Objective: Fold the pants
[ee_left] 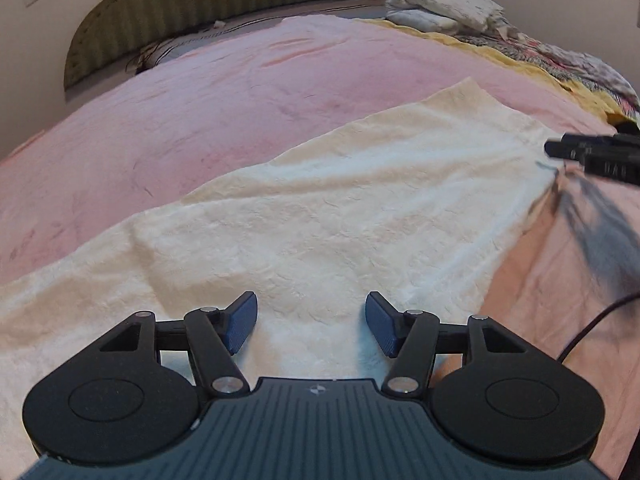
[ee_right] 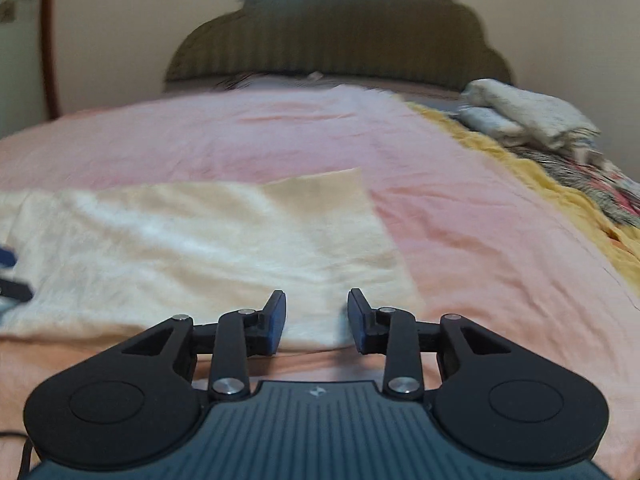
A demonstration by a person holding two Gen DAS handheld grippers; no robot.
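Cream fleece pants (ee_left: 320,208) lie spread flat on a pink bedspread (ee_left: 200,100). My left gripper (ee_left: 311,326) hovers open over the near part of the pants, nothing between its blue pads. In the right wrist view the same pants (ee_right: 192,248) stretch from the left edge to the centre. My right gripper (ee_right: 316,322) is open just above their near right corner, with no cloth pinched between the pads. The right gripper (ee_left: 592,156) also shows in the left wrist view at the pants' far right corner; there its jaws are hidden. The left gripper (ee_right: 12,280) peeks in at the right view's left edge.
A padded olive headboard (ee_right: 340,40) stands at the far end of the bed. Folded white laundry (ee_left: 440,8) and a yellow and patterned blanket (ee_right: 560,184) lie along the right side. A black cable (ee_left: 592,328) runs over the bedspread at the right.
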